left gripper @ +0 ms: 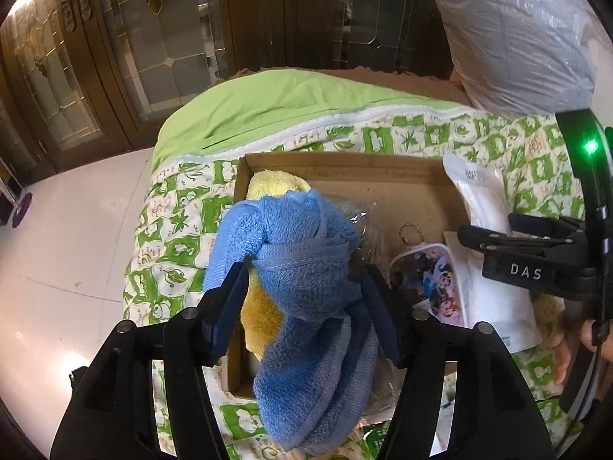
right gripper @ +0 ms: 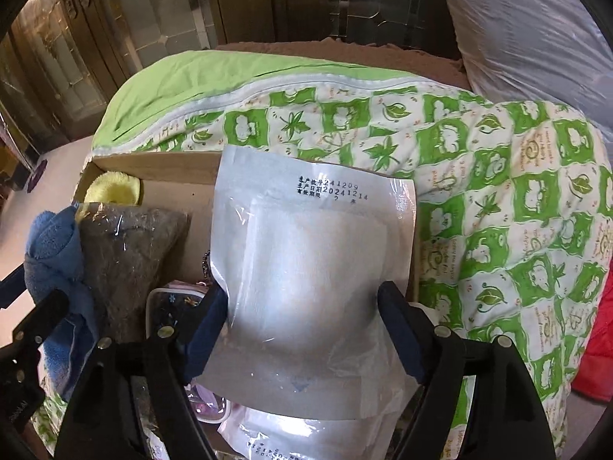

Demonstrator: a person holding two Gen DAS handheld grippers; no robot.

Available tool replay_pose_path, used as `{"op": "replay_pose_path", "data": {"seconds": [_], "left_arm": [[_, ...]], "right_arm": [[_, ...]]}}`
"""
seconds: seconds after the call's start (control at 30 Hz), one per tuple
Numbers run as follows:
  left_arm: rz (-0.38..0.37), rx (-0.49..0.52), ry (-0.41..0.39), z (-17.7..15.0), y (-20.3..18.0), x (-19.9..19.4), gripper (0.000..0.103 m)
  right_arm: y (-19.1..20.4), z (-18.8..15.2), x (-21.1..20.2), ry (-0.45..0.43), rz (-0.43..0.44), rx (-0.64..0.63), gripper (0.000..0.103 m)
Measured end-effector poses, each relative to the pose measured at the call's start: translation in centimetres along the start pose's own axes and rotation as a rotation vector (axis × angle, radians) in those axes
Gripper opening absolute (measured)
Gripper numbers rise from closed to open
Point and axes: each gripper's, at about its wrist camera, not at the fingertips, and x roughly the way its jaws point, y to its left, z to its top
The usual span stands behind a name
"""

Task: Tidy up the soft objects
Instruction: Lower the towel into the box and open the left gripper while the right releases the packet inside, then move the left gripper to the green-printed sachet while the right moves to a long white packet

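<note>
Left wrist view: the left gripper (left gripper: 304, 287) points down over an open cardboard box (left gripper: 345, 165) that sits on a green-and-white quilt (left gripper: 383, 134). A rolled blue towel (left gripper: 302, 253) lies between its two fingers, draped over the box's left wall. The left finger (left gripper: 226, 306) touches the towel near its tip; the right finger (left gripper: 383, 314) stands just beside the cloth, so the jaws appear spread rather than clamped, though the folds hide the exact contact. A yellow towel (left gripper: 268, 188) lies in the box beneath the blue one, and a small cartoon-printed pouch (left gripper: 433, 283) lies in the box to the right. The other tool shows at the right edge.

Right wrist view: the right gripper (right gripper: 302, 322) points down over the right part of the same box. A flat white sealed packet (right gripper: 314, 253), printed with a date code, stands upright between its fingers; both pads sit at the packet's edges, and whether they press cannot be told. A second packet (right gripper: 306, 437) lies below it. A grey bundle in clear wrap (right gripper: 126, 253) lies in the box to the left.
</note>
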Motion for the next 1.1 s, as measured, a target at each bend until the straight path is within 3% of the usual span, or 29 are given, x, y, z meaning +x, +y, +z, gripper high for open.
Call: {"op": "replay_pose_path", "data": {"seconds": [0.27,0.53,0.8,0.97,1.1], "left_arm": [[0.017,0.030,-0.006,-0.5,-0.8,-1.1,0.061],[0.009,0.078,-0.009,-2.9,-2.1,-3.0,0.061],[0.008,0.095,0.004,-9.5,-3.3,-4.8,0.061],[-0.036,0.023,0.071,-13.5,-2.8,-4.2,0.061],[-0.013,0.029,0.090,-14.4,-3.2,-4.1,0.061]], "right_arm": [[0.4,-0.5,-0.9,-0.015,-0.008,-0.046,0.084],[-1.0,-1.5,-2.8,-0.031,0.041,0.012,0.084],[-3.0,-7.3,-5.8,-0.005,0.125,0.065,0.084],[-3.1,-12.3,-7.0,0.013,0.171,0.087,0.084],[-2.9,-15.9,-7.1,0.037,0.188,0.088,0.084]]}}
